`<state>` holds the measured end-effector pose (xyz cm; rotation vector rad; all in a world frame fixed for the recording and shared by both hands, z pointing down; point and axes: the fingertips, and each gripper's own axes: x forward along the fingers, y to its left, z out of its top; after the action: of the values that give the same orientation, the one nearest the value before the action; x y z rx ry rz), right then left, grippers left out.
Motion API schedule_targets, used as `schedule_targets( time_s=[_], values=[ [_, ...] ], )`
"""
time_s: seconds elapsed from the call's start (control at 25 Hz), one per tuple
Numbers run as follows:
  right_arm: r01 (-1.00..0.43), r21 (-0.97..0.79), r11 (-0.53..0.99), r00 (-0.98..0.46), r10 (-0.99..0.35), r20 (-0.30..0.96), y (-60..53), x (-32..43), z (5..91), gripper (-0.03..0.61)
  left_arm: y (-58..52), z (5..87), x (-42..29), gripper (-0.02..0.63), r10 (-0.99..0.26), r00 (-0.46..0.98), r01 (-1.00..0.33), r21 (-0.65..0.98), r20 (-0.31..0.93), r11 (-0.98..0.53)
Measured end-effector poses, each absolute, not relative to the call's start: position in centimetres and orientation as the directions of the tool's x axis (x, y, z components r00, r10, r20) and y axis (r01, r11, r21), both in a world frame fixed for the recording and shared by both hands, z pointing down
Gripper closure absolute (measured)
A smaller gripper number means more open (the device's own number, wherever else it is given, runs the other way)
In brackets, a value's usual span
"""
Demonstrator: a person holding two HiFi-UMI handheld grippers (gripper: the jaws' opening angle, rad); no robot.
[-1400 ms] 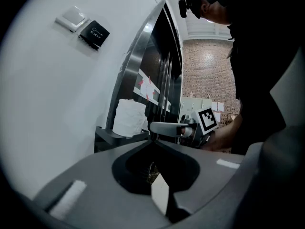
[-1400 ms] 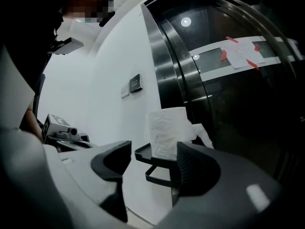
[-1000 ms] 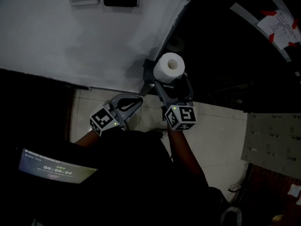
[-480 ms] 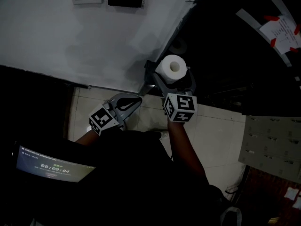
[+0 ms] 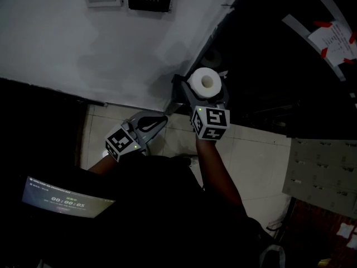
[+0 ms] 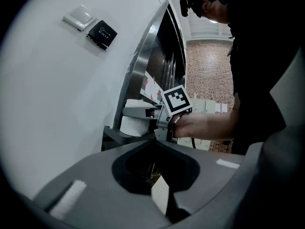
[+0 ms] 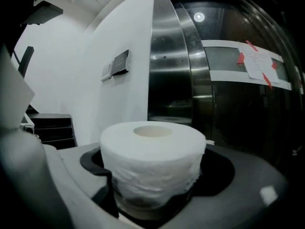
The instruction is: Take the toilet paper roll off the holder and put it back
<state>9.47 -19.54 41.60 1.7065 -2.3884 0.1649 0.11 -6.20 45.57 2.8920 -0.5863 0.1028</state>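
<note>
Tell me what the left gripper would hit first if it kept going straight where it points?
Probably the right gripper, whose jaws have just been closing around the toilet paper roll; depth is hard to judge.

White wall (image 5: 56, 54), tiled floor (image 5: 259, 155), dark door (image 5: 273, 71)

The toilet paper roll (image 5: 204, 82) stands upright on the holder (image 5: 177, 88) at the foot of the wall (image 5: 83, 43), beside the door frame (image 7: 167, 56), between the right gripper (image 7: 155, 166) fingers (image 7: 94, 162) (just now closing on it), with the left gripper (image 5: 165, 116) lower-left, apart.
</note>
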Motion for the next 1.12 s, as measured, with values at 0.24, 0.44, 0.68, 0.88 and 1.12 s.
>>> schedule_targets(
  time_s=[0.24,0.44,0.68,0.88,1.12],
  values=[
    [-0.943,0.021,0.331,-0.320,-0.924,0.210,-19.3,9.5,41.4,0.107,-6.3,45.7,-0.2,0.611,-0.386,0.916,-0.401,0.172,0.112,-0.900],
    [-0.942,0.035,0.334,-0.321,-0.925,0.201,-18.8,9.7,40.5,0.107,-6.3,45.6,-0.1,0.611,-0.380,0.919,-0.394,0.168,0.109,-0.904],
    [-0.940,0.015,0.340,-0.329,-0.918,0.224,-18.3,10.9,40.1,0.107,-6.0,45.6,0.9,0.611,-0.374,0.922,-0.386,0.171,0.102,-0.906],
    [-0.946,0.009,0.325,-0.315,-0.923,0.220,-17.4,12.7,39.8,0.107,-5.5,45.6,1.7,0.611,-0.365,0.926,-0.378,0.169,0.099,-0.910],
    [-0.965,-0.001,0.264,-0.258,-0.943,0.212,-17.1,16.8,39.3,0.107,-5.3,45.5,1.9,0.611,-0.355,0.929,-0.367,0.169,0.101,-0.915]
  ],
)
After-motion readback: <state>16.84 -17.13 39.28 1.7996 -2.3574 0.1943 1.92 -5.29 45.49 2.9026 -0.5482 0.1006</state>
